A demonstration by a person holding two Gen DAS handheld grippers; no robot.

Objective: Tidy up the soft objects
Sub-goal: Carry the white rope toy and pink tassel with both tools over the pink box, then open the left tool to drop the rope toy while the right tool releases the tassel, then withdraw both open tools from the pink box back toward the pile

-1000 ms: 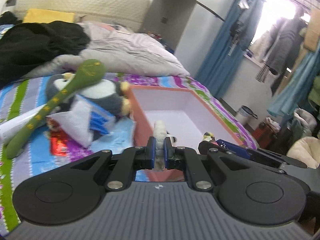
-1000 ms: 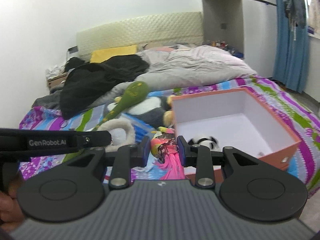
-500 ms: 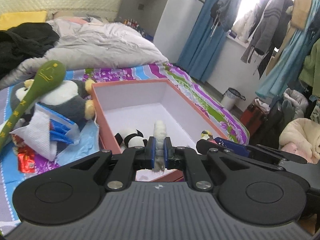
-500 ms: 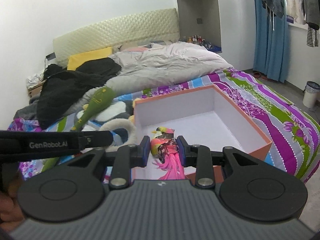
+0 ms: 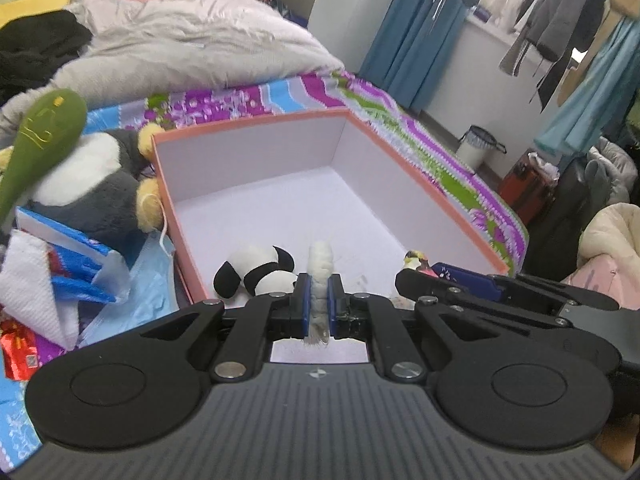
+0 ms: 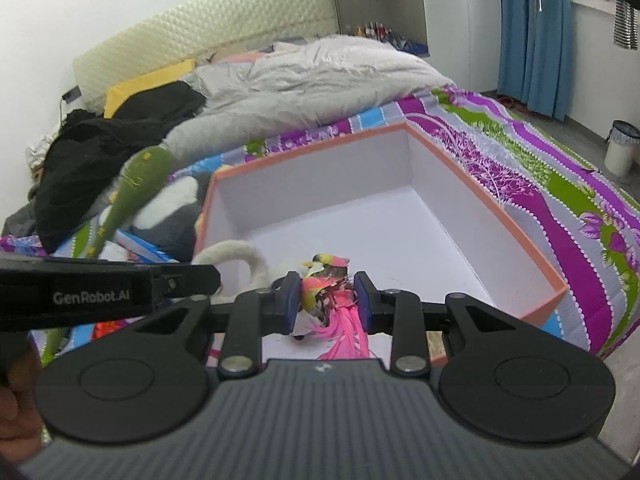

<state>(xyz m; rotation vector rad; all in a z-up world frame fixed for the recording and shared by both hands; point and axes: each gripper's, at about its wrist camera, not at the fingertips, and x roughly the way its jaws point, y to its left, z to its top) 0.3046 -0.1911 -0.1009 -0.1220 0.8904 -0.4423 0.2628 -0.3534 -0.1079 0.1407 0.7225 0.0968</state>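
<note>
My left gripper (image 5: 318, 282) is shut on a white fluffy plush strip (image 5: 320, 260), held over the near end of the orange box (image 5: 252, 124). A small panda plush (image 5: 256, 274) lies inside the box just left of it. My right gripper (image 6: 326, 294) is shut on a pink and yellow bird toy (image 6: 330, 288), above the box's white floor (image 6: 380, 232). In the right wrist view the left gripper (image 6: 212, 278) reaches in from the left with the curved white strip (image 6: 244, 250).
A green plush club (image 5: 40, 136) and a grey penguin plush (image 5: 92, 188) lie left of the box, by a tissue pack (image 5: 60, 264), a blue mask (image 5: 148, 280) and a red packet (image 5: 16, 348). Grey duvet (image 6: 320, 76) behind; bin (image 6: 620, 148) on the floor.
Both grippers have moved right and down, from beside the toy pile to over the open box, each still holding its toy. The panda inside the box has come into view.
</note>
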